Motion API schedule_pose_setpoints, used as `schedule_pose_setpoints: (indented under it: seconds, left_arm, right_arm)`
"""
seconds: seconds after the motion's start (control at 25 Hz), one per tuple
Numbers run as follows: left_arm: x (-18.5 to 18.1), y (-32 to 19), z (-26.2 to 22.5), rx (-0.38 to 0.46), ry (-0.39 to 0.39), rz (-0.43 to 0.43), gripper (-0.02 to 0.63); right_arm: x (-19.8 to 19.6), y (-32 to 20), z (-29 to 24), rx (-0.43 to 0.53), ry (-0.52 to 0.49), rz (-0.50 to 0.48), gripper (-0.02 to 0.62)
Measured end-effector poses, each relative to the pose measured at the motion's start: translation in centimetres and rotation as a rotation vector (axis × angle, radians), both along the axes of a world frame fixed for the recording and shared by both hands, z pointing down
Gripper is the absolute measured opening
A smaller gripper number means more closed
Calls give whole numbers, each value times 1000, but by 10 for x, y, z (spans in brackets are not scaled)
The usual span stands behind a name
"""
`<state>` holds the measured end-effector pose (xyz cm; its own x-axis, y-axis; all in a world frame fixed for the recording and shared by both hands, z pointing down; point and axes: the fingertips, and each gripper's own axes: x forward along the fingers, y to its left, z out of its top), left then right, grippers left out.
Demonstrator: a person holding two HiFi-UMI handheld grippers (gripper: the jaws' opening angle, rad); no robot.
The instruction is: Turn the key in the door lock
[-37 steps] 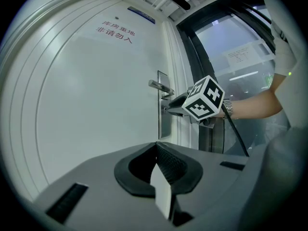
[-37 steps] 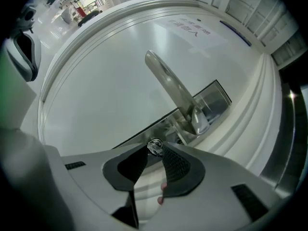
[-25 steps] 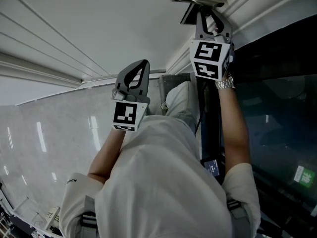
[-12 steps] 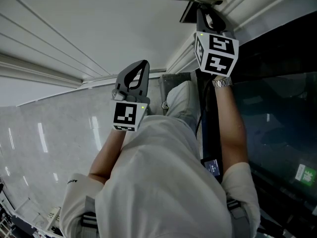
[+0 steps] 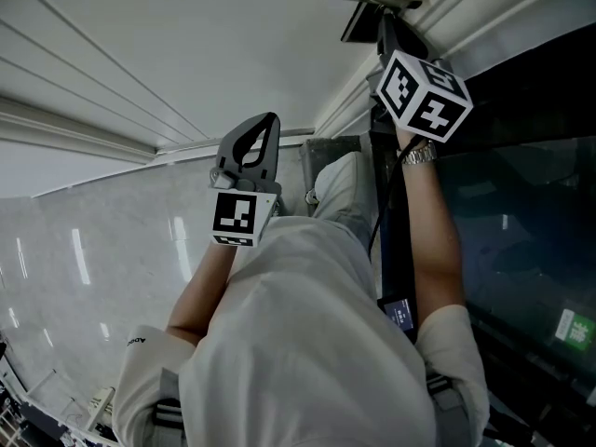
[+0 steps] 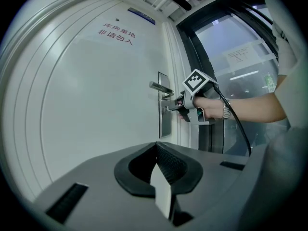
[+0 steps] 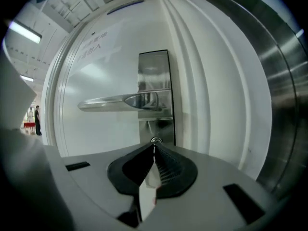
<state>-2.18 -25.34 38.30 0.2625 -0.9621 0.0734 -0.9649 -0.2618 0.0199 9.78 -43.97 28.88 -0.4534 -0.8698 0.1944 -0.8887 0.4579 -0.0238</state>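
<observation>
Right gripper (image 7: 154,147): jaws just closing, tips together at lock cylinder (image 7: 155,140), no key visible between. Best handling: roll centred on cylinder, clear of lever handle (image 7: 120,101).

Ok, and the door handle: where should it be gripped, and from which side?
Probably the slim free end of the handle, left of the plate, coming straight at the door and pinching top and bottom. The bar lies level and stands off the door, which leaves room behind it.
</observation>
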Motion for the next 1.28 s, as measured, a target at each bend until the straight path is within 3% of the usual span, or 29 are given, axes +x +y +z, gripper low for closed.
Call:
schedule_pose_setpoints:
  seconds: [0.24, 0.72, 0.96, 1.08, 1.28]
  left_arm:
    - [0, 3, -1, 8, 0, 3, 9]
    - [-1, 5, 0, 5, 4, 6, 9]
    - [-2, 7, 0, 9, 3, 4, 9]
    - [-2, 7, 0, 9, 4, 2, 9]
    - [-5, 8, -2, 13, 9, -5, 9]
  right_arm:
    - [4, -1, 2, -124, -246, 0, 12]
    - [9, -3, 8, -427, -886, -33, 12]
    - [13, -6, 13, -526, -1109, -65, 12]
    - [12, -6, 13, -546, -1159, -66, 14]
    - [12, -5, 11, -490, -1051, -28, 14]
